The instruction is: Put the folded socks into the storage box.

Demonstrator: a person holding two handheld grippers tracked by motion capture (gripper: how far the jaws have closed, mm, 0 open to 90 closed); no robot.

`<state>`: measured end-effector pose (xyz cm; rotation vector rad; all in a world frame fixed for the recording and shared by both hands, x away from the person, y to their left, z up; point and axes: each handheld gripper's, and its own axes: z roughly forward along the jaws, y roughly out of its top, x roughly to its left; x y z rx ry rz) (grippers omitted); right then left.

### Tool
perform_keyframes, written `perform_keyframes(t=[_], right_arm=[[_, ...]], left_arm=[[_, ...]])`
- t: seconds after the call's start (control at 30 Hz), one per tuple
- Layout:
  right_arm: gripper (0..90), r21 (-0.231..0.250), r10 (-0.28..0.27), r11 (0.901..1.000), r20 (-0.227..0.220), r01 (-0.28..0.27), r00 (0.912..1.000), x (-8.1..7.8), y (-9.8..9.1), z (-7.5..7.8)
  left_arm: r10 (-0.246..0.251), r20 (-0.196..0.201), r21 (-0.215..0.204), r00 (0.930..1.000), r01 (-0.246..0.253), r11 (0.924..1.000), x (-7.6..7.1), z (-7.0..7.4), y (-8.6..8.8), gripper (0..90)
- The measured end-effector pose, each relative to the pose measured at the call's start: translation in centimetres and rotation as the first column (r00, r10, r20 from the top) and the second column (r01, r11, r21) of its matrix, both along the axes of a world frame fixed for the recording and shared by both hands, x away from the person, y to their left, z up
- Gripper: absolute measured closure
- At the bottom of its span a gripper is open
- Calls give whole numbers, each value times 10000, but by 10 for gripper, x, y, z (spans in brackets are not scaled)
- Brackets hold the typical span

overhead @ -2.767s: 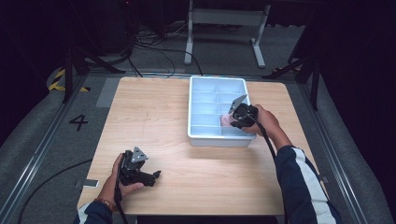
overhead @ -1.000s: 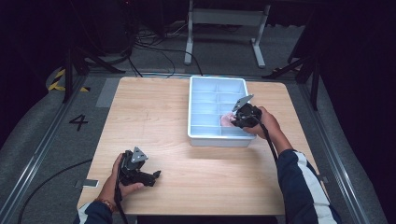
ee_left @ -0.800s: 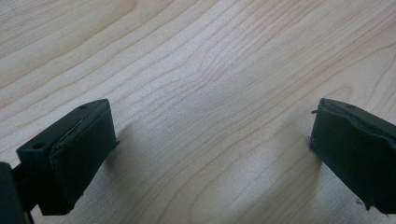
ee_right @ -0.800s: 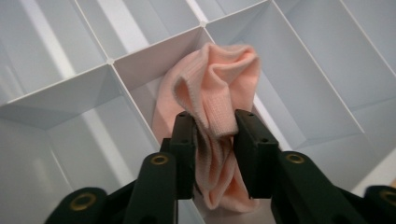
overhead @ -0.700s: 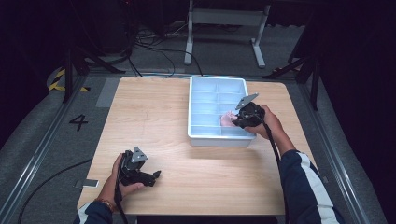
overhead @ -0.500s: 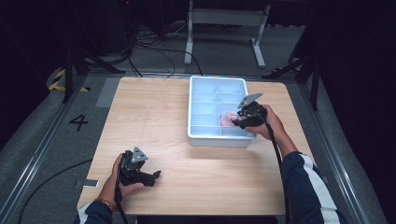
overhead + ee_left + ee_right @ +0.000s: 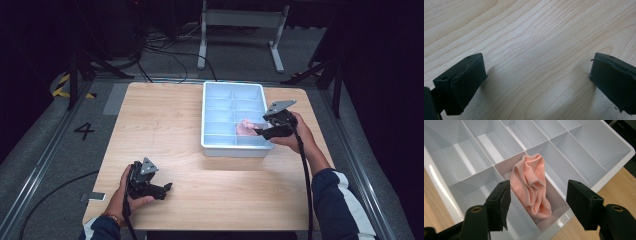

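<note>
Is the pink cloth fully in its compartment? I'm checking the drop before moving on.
Yes: the pink cloth lies crumpled inside one tray compartment, free of the right gripper.

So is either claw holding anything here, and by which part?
Nothing is held. The right claw has just been opening above the pink cloth in the tray; the left claw stands open.

Light wooden surface (image 7: 175, 130) on grey floor; a painted "4" (image 7: 84, 131) to its left. Black cables (image 7: 165, 47) and white stand legs (image 7: 240, 20) beyond the far edge. Yellow-black tape (image 7: 62, 86) far left
</note>
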<state>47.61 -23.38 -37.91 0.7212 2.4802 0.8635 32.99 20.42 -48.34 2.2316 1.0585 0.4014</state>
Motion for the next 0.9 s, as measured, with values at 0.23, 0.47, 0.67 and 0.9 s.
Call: perform_keyframes(t=[0.23,0.47,0.67,0.9], right_arm=[[360,138,46,9999,83,-47,10000,-14,-11,5],[354,118,-21,9999,287,17,9996,-28,-24,8],[351,150,-69,9999,343,64,9994,-37,-32,7],[350,100,-114,9999,334,111,9994,-50,-43,1]], left_arm=[[5,0,2,10000,-5,10000,0,0,0,6],[19,46,53,10000,-19,10000,0,0,0,6],[28,49,63,10000,-28,10000,0,0,0,6],[30,52,69,10000,-31,10000,0,0,0,6]])
